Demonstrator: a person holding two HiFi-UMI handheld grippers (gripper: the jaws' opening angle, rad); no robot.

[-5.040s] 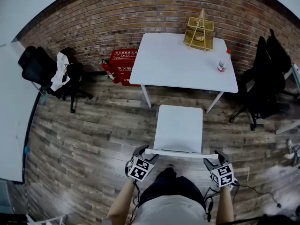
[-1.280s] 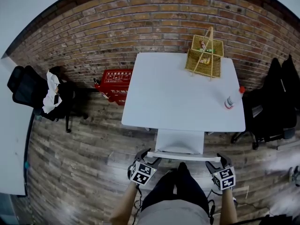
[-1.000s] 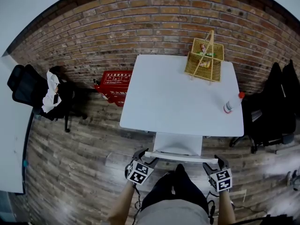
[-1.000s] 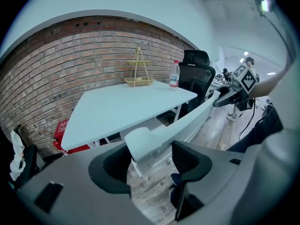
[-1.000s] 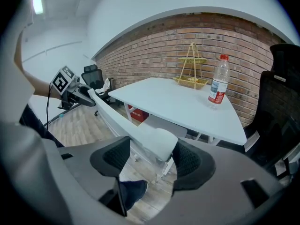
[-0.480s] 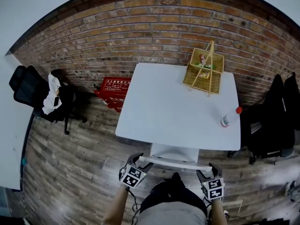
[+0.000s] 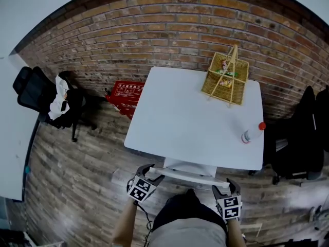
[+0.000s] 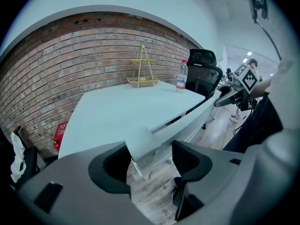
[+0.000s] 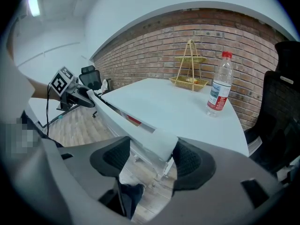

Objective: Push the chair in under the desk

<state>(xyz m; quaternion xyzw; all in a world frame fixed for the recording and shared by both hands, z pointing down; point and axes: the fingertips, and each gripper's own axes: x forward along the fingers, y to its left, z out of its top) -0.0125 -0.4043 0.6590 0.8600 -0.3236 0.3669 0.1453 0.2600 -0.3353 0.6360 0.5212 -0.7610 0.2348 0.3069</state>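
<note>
The chair point(image 7: 190, 169) sits almost wholly under the white desk point(image 7: 185, 122), with only its back edge and top rail showing at the near side. The left hand-held gripper point(image 8: 150, 150) has its jaws part open around the rail's left corner, with a gap beside one pad. The right hand-held gripper point(image 9: 151, 151) straddles the right corner likewise, the rail end against one pad. A basket point(image 7: 225, 77) and a bottle point(image 7: 249, 135) stand on the desk.

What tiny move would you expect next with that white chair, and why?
Probably a short push forward: the left tongs and right tongs straddle the backrest ends of the white chair, and a strip of its seat shows outside the white desk.
</note>
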